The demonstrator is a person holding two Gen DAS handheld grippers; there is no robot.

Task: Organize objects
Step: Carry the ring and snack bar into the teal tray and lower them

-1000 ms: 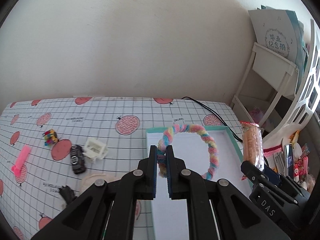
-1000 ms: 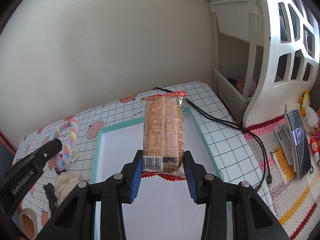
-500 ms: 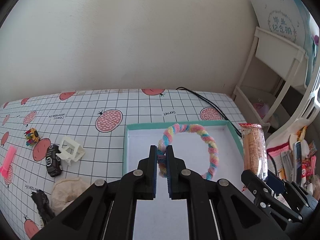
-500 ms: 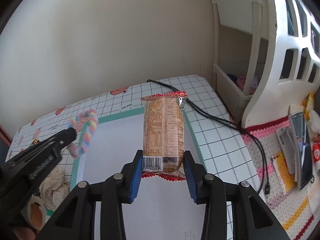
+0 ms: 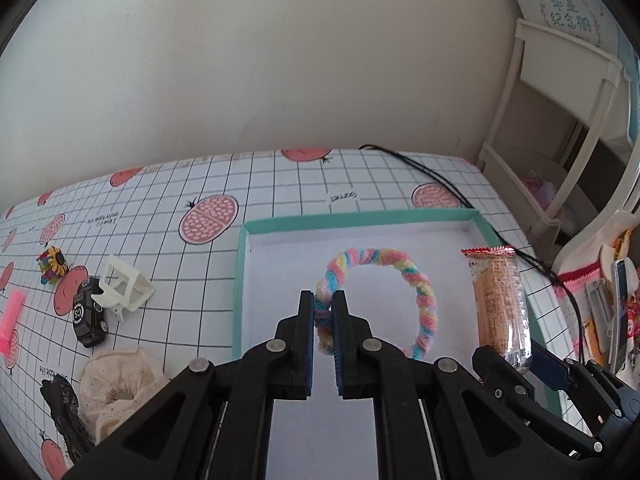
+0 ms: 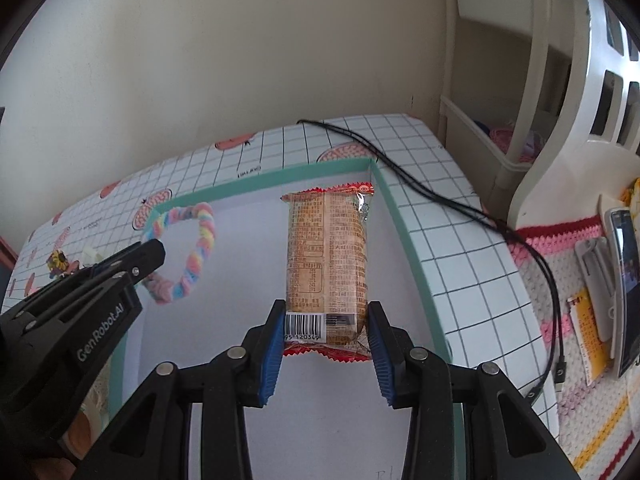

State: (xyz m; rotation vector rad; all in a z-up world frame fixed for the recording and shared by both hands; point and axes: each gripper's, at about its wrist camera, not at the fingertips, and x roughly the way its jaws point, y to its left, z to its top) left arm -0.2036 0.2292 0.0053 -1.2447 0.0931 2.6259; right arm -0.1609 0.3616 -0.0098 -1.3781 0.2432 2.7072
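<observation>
At the far left of the checked tablecloth lies a pink clip, and just right of it a small multicoloured toy sits farther back. Nearer the middle, a black toy car touches a white claw hair clip, with a cream lace scrunchie and a black crumpled item in the near left corner. Right of these stands the shallow white tray with a teal rim. The left gripper is clamped on the near left part of the pastel braided ring, its blue-padded jaws drawn almost together with the braid pinched between them; the ring hangs over the tray's left half, and the pictures do not show whether it touches the floor of the tray. Farther right, the right gripper grips the biscuit packet by its near end, at the barcode, pads pressed on both sides; the packet points away over the right part of the tray, its red crimped far end close to the tray's far right corner. Beyond the tray's right edge a black cable runs across the cloth from the far wall towards the near right. At the far right stands a white shelf unit, with a phone propped on a knitted mat below it.
</observation>
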